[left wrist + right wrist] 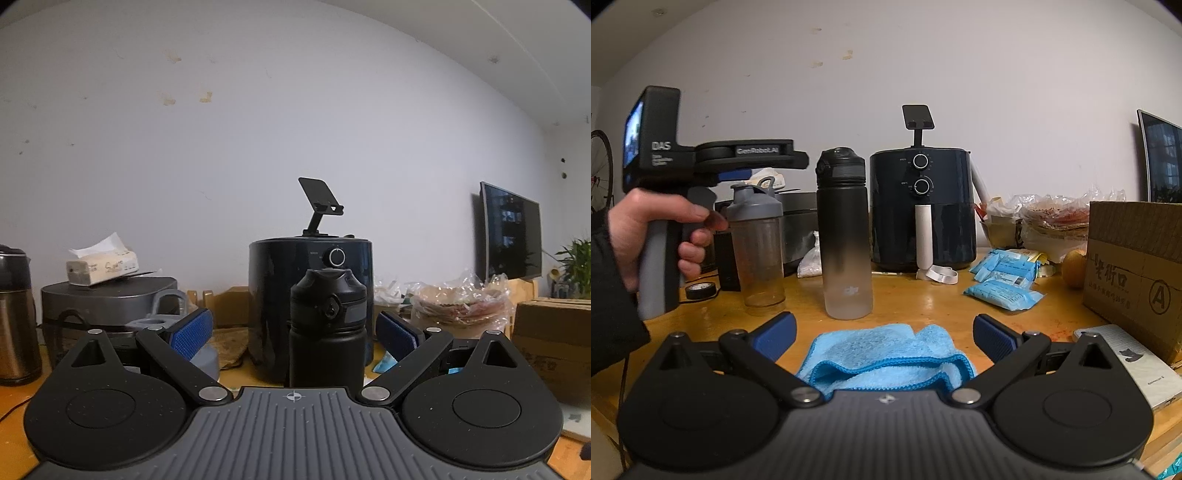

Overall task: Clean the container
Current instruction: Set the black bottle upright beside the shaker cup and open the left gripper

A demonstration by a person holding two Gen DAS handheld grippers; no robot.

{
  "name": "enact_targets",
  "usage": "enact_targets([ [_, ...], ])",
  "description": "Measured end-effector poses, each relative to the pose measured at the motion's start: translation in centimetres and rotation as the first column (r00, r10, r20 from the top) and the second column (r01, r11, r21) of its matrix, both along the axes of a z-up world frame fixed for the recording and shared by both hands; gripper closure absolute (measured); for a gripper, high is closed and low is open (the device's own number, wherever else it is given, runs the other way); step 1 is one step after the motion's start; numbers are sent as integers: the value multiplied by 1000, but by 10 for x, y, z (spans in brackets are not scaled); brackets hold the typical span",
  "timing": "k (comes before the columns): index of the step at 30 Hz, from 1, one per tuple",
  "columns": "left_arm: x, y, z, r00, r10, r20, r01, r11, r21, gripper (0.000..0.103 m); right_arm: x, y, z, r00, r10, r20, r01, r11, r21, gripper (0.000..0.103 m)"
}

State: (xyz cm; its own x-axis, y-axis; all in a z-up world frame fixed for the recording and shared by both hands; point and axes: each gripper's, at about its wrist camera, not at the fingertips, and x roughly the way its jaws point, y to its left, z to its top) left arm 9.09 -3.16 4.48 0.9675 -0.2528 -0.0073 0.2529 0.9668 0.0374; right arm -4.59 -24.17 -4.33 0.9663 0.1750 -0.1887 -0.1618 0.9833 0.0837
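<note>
Two pairs of tongs stand wide apart, neither pressing on anything. Between the blue pads of the left tongs (293, 334) rises the black bottle (328, 328), its cap level with the pads and clear gaps on both sides, so it is framed but not gripped. Straight beyond it stands the dark air fryer (310, 306), with a phone stand (319, 206) on its top. Off to the left of these tongs sits a grey cooker (107, 302) carrying a tissue pack (101, 267), and to the right a heap of plastic-wrapped goods (461, 306).

Right tongs (884, 338) hover low over the counter (923, 299), with a blue cloth (886, 356) lying crumpled between and just under their pads, untouched by them. Ahead of that cloth the bottle (844, 236) stands upright on the counter, black at the top and fading to frosted clear at the base. Left of it is a shaker cup (757, 243) with a grey lid; a hand (661, 229) holds the left tongs' handle there, their tips reaching toward the bottle's cap. Right of the right tongs lie blue packets (1004, 280) and a cardboard box (1137, 266).
</note>
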Motion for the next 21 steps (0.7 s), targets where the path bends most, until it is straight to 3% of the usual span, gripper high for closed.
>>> enact_targets([
  [21,-84,47,-20,984,178,-28,-179,984,-21,5,-9,-3,1,1000,-6,3,6,1000,-8,0],
])
